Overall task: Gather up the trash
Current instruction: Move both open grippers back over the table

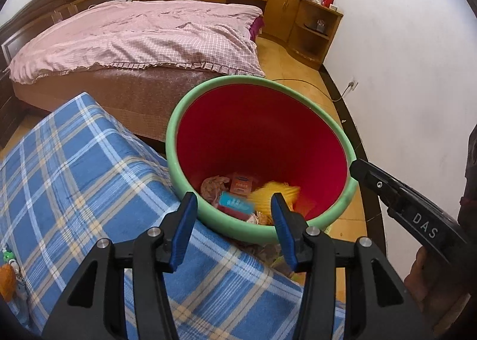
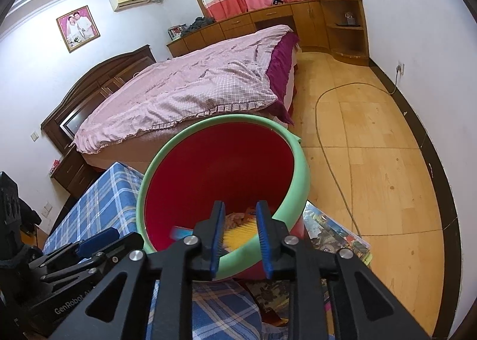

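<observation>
A red bin with a green rim (image 1: 176, 119) (image 2: 301, 161) leans against a blue plaid blanket. In its bottom lie a blurred yellow piece (image 1: 274, 192) (image 2: 241, 234), an orange box (image 1: 243, 185), a blue packet (image 1: 237, 202) and crumpled pinkish paper (image 1: 213, 186). My left gripper (image 1: 232, 196) hangs open over the bin's near rim with nothing between its fingers. My right gripper (image 2: 241, 205) is over the rim too. Its jaws stand a little apart, and the yellow piece shows through the gap, lower down inside the bin. The right gripper's black tip (image 1: 366, 173) touches the bin's right rim.
The plaid blanket (image 1: 74, 176) covers a raised surface left of the bin. A bed with a pink quilt (image 1: 143, 35) stands behind. Colourful printed sheets (image 2: 334, 229) lie on the floor right of the bin, and a cord (image 2: 328, 131) runs across the tiles. Wooden cabinets (image 1: 283, 9) line the far wall.
</observation>
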A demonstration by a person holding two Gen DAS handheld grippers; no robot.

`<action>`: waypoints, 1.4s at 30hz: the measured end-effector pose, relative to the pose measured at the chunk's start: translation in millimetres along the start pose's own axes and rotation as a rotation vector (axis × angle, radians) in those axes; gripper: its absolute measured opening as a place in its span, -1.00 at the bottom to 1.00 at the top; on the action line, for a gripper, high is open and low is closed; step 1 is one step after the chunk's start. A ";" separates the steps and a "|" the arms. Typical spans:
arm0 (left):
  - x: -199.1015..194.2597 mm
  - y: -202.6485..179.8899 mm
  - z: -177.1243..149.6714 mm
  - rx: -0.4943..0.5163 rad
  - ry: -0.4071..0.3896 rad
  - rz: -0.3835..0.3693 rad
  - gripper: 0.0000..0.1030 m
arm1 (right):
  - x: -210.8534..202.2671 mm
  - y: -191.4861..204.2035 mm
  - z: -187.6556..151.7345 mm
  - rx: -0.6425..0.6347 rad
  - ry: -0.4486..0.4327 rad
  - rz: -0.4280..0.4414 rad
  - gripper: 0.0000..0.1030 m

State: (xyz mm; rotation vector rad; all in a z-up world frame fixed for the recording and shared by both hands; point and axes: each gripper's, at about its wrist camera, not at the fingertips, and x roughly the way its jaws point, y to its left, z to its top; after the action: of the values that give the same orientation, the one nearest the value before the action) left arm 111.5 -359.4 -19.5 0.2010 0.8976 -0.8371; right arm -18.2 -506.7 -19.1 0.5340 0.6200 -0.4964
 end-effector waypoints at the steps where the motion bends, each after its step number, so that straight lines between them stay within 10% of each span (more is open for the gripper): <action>1: -3.0 0.8 -0.6 -0.002 -0.002 -0.001 0.00 | -0.8 0.1 -0.4 0.000 0.000 0.002 -0.48; 20: -84.5 42.6 -36.4 -0.100 -0.053 0.084 0.00 | -40.2 49.9 -35.7 -0.057 0.035 0.128 0.11; 42: -193.3 147.7 -122.2 -0.359 -0.132 0.284 0.00 | -71.0 133.5 -88.1 -0.157 0.113 0.272 0.35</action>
State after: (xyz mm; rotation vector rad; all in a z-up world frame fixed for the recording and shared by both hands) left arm 77.2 -92.8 23.9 -0.0403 0.8556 -0.4113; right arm -27.2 -334.1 8.3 0.4903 0.6766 -0.1603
